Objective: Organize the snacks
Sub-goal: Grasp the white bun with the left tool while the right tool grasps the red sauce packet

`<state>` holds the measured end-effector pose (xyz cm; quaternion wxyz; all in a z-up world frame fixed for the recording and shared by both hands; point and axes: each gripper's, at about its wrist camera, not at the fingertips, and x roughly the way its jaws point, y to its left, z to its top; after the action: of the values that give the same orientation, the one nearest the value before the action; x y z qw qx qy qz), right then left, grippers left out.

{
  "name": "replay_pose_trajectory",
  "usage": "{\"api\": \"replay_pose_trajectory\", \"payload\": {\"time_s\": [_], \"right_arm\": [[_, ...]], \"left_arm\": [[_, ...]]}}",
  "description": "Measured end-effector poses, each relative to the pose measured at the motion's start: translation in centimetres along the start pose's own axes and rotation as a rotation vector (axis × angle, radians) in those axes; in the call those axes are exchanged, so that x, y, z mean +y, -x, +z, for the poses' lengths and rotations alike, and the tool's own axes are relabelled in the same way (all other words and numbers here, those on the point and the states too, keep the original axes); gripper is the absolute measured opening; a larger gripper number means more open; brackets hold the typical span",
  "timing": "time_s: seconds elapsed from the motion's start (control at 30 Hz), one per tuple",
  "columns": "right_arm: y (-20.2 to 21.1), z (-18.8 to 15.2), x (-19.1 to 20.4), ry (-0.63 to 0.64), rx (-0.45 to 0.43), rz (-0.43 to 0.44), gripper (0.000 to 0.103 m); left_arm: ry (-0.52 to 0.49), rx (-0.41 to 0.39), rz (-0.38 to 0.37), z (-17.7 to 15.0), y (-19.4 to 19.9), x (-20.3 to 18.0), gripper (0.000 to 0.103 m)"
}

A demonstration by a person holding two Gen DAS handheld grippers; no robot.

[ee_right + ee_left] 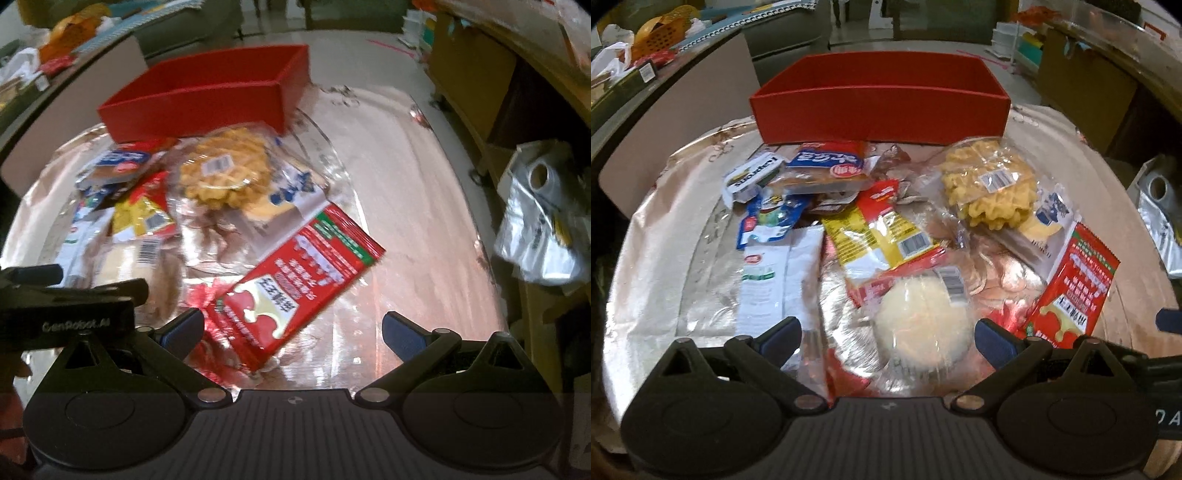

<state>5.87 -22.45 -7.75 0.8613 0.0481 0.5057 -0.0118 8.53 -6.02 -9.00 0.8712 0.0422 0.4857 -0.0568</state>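
Note:
An empty red box (882, 107) stands at the far side of a foil-covered table (665, 266); it also shows in the right wrist view (207, 99). A heap of snack packs lies in front of it. My left gripper (888, 334) is open above a round white bun in clear wrap (923, 321). My right gripper (293, 330) is open just over a red packet (299, 280), which also shows in the left wrist view (1075, 288). A yellow wavy pastry in clear wrap (990, 184) lies behind it and shows in the right wrist view (225, 173).
A white packet (775, 277), a yellow and red packet (882, 236) and a blue packet (827, 162) lie in the heap. The left gripper's body (66, 302) shows at the right view's left edge. A silver bag (543, 229) hangs off the table's right side.

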Motion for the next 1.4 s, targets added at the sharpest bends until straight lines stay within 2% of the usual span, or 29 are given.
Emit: {"api": "replay_pose_trajectory", "payload": {"time_s": [0.23,0.37,0.43,0.47,0.53,0.7,0.8,0.97,1.17,1.23,1.33,1.4], "right_arm": [[-0.7,-0.1,0.0,0.007,0.014,-0.015,0.103],[-1.5,0.5,-0.7,-0.040,0.021,-0.019,0.103],[-1.9,0.7,-1.0,-0.072,0.024,-0.016,0.103],[-2.2,0.8,-1.1,-0.092,0.028,-0.010,0.103],[-2.8,1.1,-1.3,-0.132,0.035,-0.007,0.103],[-4.9,1.5,-0.8,-0.180,0.080,-0.007,0.103],[-5.5,1.9,0.3,-0.146,0.070,-0.073,0.103],[-6.2,2.0,1.2,-0.160,0.052,-0.160,0.103],[-5.7,1.3,1.2,-0.107,0.044,-0.136,0.103],[-5.2,0.9,1.0,-0.058,0.044,-0.118,0.100],[-4.0,0.6,0.5,-0.023,0.056,-0.111,0.078],[-3.4,0.2,0.1,-0.021,0.081,-0.079,0.072]], "left_arm": [[0.068,0.040,-0.041,0.7,-2.1,0.6,0.095],[0.106,0.095,-0.078,0.3,-3.1,0.8,0.090],[0.103,0.090,-0.086,0.3,-2.7,0.8,0.076],[0.101,0.086,-0.090,0.2,-2.4,0.9,0.072],[0.097,0.086,-0.108,0.1,-1.8,1.1,0.057],[0.063,0.096,-0.100,-1.0,-0.7,1.7,0.055],[0.070,0.107,-0.108,-1.5,-0.4,2.5,0.055],[0.078,0.117,-0.123,-1.8,-0.4,3.2,0.056],[0.076,0.118,-0.140,-1.9,-0.6,3.5,0.057],[0.072,0.125,-0.146,-1.8,-0.6,3.6,0.056],[0.082,0.139,-0.159,-2.0,-0.6,3.8,0.055],[0.091,0.151,-0.173,-2.1,-0.5,4.1,0.055]]}}
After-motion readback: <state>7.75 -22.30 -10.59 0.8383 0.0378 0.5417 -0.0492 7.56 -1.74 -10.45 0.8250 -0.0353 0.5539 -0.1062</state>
